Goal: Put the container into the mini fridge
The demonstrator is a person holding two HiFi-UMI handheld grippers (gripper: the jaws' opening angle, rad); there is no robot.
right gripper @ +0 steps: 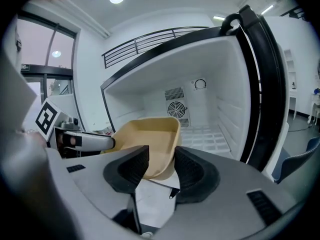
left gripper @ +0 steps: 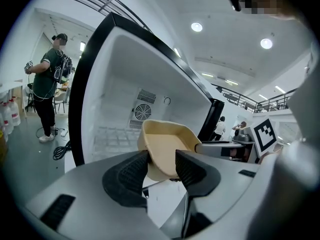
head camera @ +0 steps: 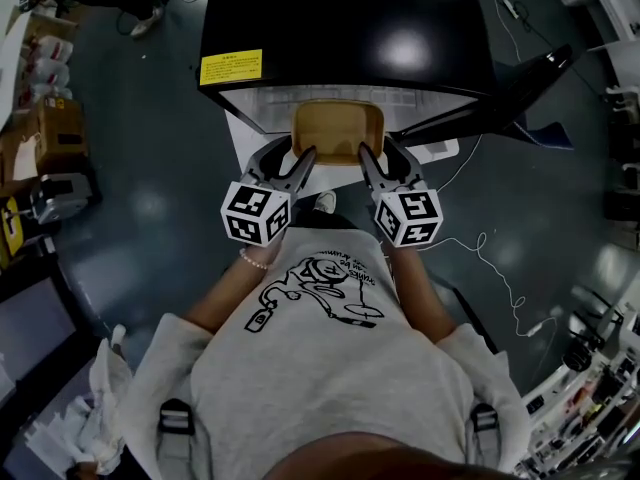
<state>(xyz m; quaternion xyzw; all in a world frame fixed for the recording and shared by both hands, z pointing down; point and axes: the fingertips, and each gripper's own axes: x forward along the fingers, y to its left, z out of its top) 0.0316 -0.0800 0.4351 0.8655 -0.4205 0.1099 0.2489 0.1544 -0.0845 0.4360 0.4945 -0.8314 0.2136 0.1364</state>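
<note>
My left hand-held gripper (left gripper: 162, 157) and right hand-held gripper (right gripper: 161, 157) each clamp a container (head camera: 338, 128) corner. Container sits at the open fridge (head camera: 350, 28) mouth.

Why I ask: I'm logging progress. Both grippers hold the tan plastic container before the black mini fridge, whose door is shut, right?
No: the black mini fridge stands with its door open; the right gripper view shows the white interior. The left gripper and right gripper do hold the tan plastic container before it.
</note>
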